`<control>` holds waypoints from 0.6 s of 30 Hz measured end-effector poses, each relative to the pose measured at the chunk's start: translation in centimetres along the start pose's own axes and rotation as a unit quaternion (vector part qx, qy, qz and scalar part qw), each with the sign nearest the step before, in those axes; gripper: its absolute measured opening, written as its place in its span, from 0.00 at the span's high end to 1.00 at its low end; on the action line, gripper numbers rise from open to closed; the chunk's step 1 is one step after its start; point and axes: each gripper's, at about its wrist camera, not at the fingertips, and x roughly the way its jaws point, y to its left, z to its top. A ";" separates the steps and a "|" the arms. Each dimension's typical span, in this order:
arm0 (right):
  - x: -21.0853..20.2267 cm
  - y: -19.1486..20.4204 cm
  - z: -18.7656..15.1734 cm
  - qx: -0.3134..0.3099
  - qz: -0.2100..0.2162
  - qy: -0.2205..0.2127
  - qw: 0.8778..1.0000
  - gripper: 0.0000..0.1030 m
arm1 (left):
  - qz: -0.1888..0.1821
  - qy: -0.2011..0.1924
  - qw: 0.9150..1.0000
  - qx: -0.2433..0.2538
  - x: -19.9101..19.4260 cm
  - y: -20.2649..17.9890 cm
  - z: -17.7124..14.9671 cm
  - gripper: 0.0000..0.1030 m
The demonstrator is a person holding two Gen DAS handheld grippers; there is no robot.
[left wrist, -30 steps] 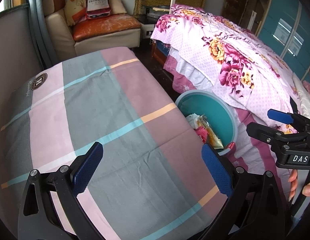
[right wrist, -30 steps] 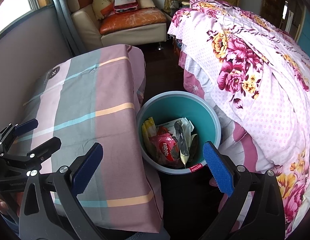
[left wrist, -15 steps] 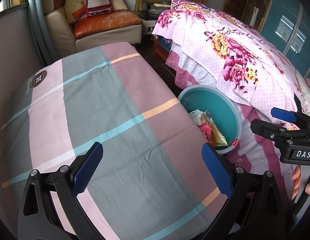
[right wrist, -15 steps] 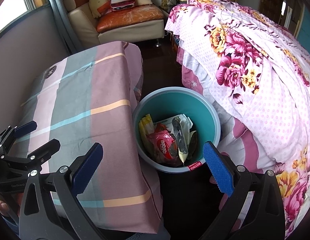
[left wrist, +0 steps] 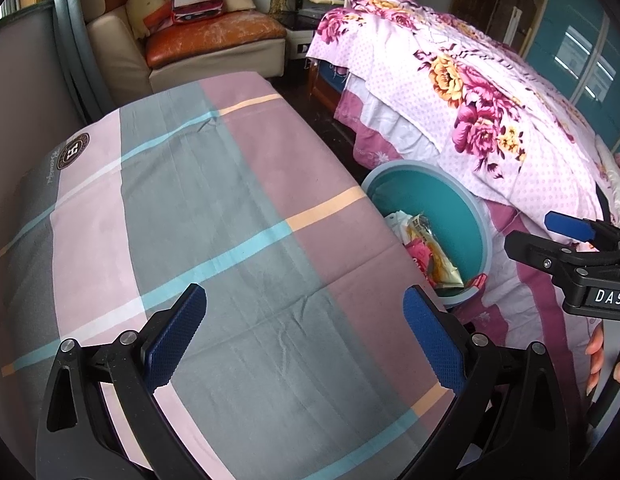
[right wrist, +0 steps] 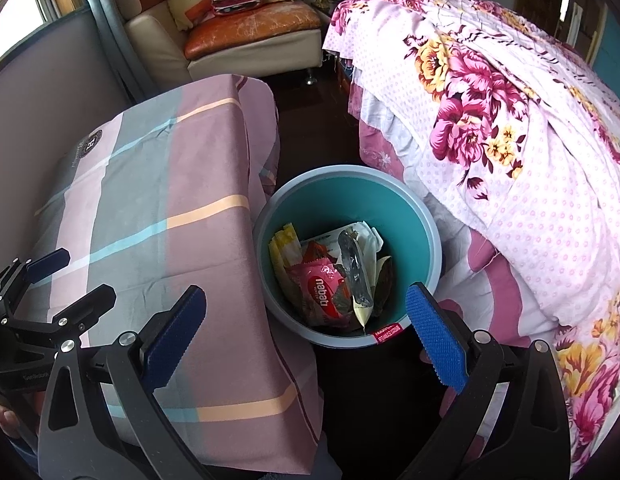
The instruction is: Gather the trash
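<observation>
Both the left gripper [left wrist: 304,334] and right gripper [right wrist: 306,330] hang spread and empty, since the wrappers [right wrist: 329,280] already lie in the teal bin [right wrist: 425,232].

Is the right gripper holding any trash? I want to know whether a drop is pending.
No, the right gripper is open and empty above the teal bin, where the wrappers already lie.

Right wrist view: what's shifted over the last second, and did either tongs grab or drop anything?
Little changed. The right tongs drifted slightly, so the round teal plastic trash bin sits a bit lower and more central in that view. Nothing was grabbed or released: both the right and left tongs stayed open and empty. The wrappers in the bin and the plaid tablecloth are unchanged.
</observation>
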 end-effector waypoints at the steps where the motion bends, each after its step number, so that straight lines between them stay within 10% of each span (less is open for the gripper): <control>1: 0.1 0.0 0.0 0.001 0.000 0.002 1.000 0.07 | 0.000 0.001 1.000 0.000 0.1 0.0 0.0 0.04; 18: 1.7 -0.4 0.3 0.004 0.006 0.015 1.000 0.07 | 0.003 0.017 1.000 0.001 1.5 0.2 0.1 0.04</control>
